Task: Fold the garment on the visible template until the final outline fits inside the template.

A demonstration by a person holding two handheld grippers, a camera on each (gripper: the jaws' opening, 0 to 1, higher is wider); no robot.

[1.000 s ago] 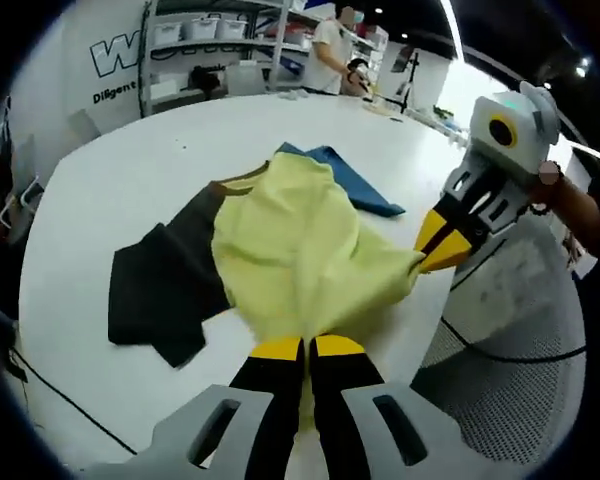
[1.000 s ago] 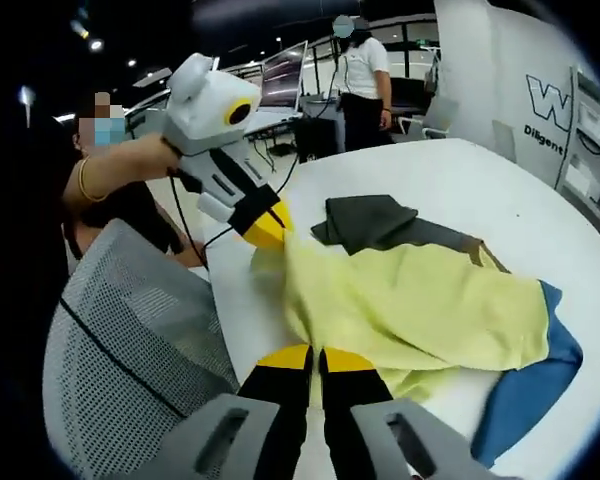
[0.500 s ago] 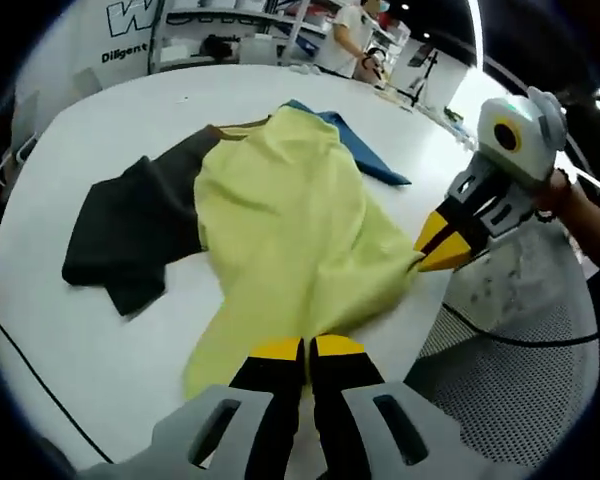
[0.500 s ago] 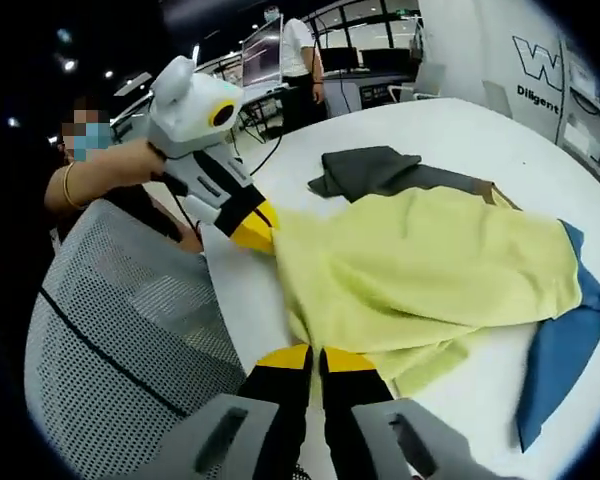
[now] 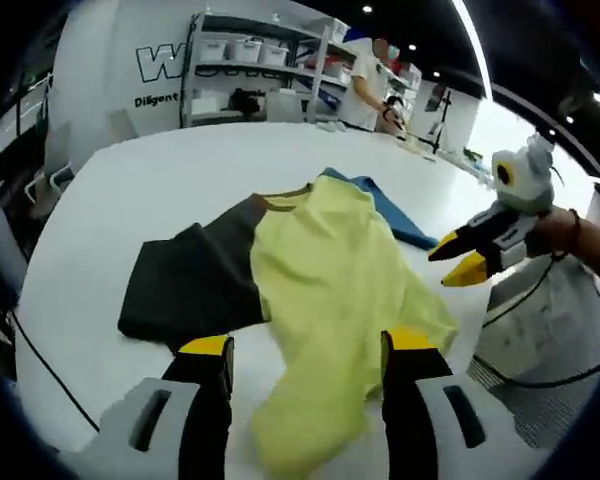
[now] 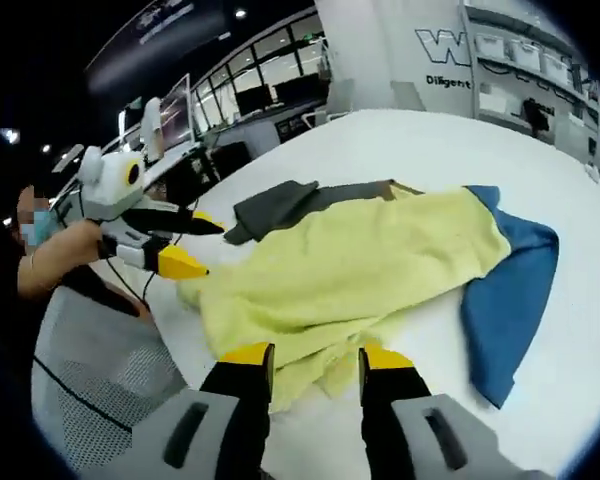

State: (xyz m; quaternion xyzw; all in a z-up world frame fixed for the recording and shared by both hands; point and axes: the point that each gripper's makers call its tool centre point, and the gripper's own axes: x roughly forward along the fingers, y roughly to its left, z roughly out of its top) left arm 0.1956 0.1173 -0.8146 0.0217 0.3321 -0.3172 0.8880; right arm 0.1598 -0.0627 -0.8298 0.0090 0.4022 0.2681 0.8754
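Reading "Diligent" on wall lettering (image 5: 163, 101) behind yellow garment (image 5: 345, 290).

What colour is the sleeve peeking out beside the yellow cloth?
Blue sleeve, clearest in the right gripper view.

Grey-bodied left hand-held gripper (image 5: 305, 355) and right hand-held gripper (image 6: 305, 358), black jaws, yellow tips.

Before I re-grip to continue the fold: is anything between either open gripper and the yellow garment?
Nothing visible is. The yellow garment lies spread on the white table, its near edge just past the open left gripper. The right gripper, also open, sits at the garment's edge. The dark panel and blue panel lie off to the sides.
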